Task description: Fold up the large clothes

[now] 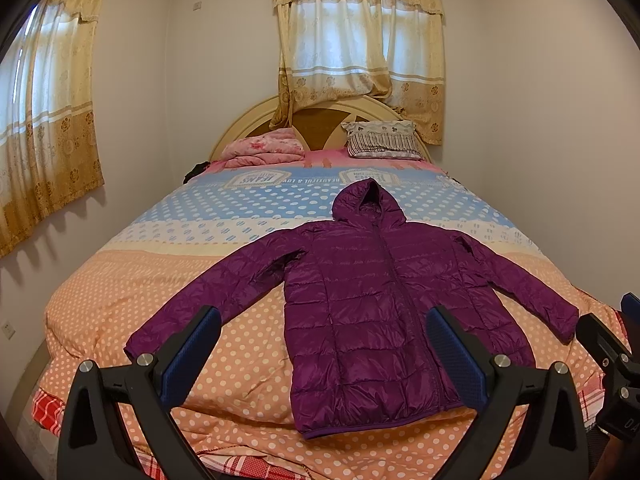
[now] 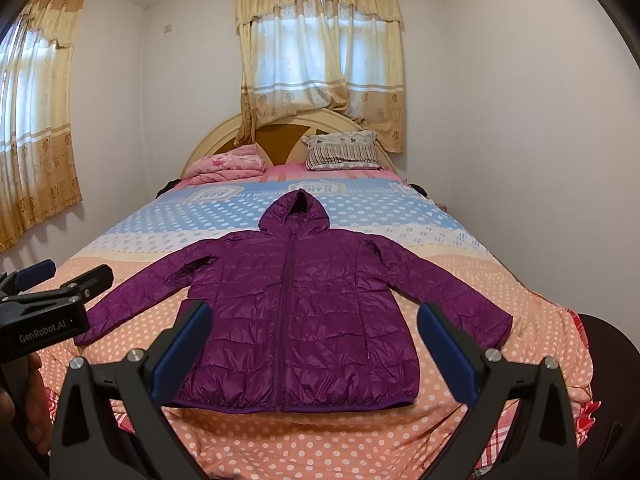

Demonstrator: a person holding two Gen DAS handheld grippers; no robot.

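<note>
A purple hooded puffer jacket [image 1: 360,304] lies flat on the bed, zipped, sleeves spread out to both sides, hood pointing to the headboard; it also shows in the right wrist view [image 2: 296,312]. My left gripper [image 1: 324,344] is open and empty, held above the bed's foot in front of the jacket's hem and left sleeve. My right gripper [image 2: 314,340] is open and empty, in front of the hem. The left gripper also shows at the left edge of the right wrist view [image 2: 60,284], and the right one at the right edge of the left wrist view [image 1: 612,336].
The bed [image 1: 140,280] has a polka-dot cover, orange near me, blue farther back. A folded pink blanket [image 1: 260,152] and a pillow [image 1: 380,140] lie by the headboard. Walls flank both sides; curtained windows [image 1: 360,40] are behind and left.
</note>
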